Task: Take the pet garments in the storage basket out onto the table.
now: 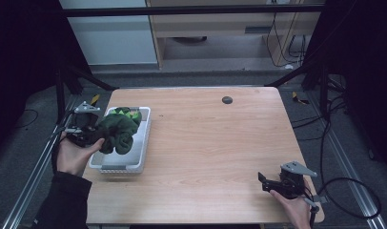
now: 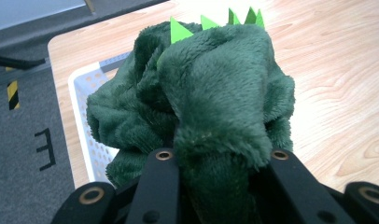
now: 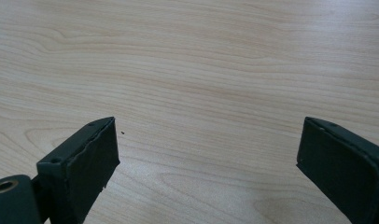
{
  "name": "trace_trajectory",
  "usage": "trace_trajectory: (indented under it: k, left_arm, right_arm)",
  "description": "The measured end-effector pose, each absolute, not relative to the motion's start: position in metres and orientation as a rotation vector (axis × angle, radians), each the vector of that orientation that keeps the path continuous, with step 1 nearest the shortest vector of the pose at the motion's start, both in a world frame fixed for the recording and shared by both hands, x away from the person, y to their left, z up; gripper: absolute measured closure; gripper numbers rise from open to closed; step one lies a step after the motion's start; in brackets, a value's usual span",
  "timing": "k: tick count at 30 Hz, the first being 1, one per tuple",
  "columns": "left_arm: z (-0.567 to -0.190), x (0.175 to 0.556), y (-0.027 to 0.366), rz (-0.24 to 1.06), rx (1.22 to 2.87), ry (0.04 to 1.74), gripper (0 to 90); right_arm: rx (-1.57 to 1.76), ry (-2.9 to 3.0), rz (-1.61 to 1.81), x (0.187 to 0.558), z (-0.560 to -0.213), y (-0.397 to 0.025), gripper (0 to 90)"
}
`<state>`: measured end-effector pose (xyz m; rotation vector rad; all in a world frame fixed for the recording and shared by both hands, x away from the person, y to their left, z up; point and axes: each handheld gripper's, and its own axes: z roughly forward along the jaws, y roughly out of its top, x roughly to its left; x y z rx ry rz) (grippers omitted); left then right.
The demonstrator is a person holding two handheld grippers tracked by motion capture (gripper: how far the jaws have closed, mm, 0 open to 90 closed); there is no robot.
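Note:
A dark green plush toy with bright green spikes hangs over the white perforated basket at the table's left. My left gripper is shut on the plush toy, whose fuzzy fabric bulges out between the jaws; the basket's rim shows behind it. Near the table's front right corner my right gripper rests low over bare wood. Its jaws stand wide apart, and my right gripper has nothing between them.
A small dark round disc lies near the table's far edge. Metal rails run along both sides of the table, and cables trail on the floor to the right.

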<state>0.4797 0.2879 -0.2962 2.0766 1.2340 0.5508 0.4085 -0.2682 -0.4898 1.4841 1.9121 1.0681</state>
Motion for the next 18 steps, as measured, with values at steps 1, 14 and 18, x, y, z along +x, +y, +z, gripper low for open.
trace_trajectory:
  k: [1, 14, 18]
  left_arm:
    - [-0.295, 0.479, 0.286, 0.550, 2.082, 1.225, 75.2]
    - [-0.285, 0.473, 0.256, 0.531, 2.138, 1.114, 75.2]
    - [-0.284, 0.472, 0.244, 0.519, 2.150, 1.079, 75.2]
  right_arm:
    - [1.484, 1.912, 1.068, 0.408, -0.490, -0.268, 5.6]
    - [1.477, 1.907, 1.071, 0.408, -0.490, -0.269, 5.6]
    - [1.470, 1.904, 1.071, 0.408, -0.489, -0.269, 5.6]
